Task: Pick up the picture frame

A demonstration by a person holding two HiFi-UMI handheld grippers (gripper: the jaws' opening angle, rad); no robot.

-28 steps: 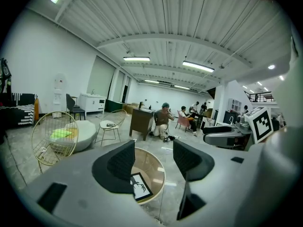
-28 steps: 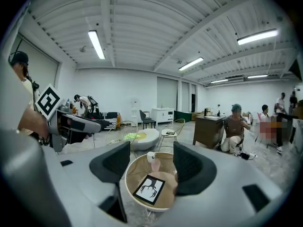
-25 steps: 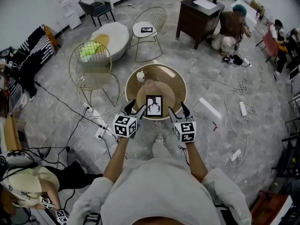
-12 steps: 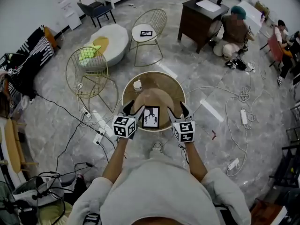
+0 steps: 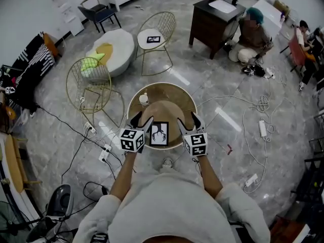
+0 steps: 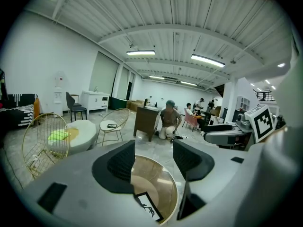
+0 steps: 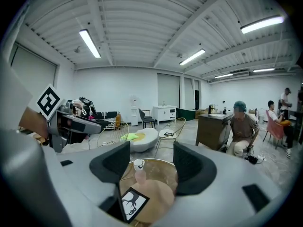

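Left gripper (image 5: 142, 121) with jaws spread wide, nothing between them. Right gripper (image 5: 187, 120) likewise spread and empty. Between the two, just beside each, a black picture frame with a white print (image 5: 159, 134), at the near edge of a round gold-rimmed glass table (image 5: 162, 84). Farther in, on the tabletop, a tan round pad (image 5: 165, 113); far left of that, a small white cup (image 5: 144, 98). Beyond the table, to the left, a gold wire chair (image 5: 88, 77); far right, a dark wooden desk (image 5: 210, 16).
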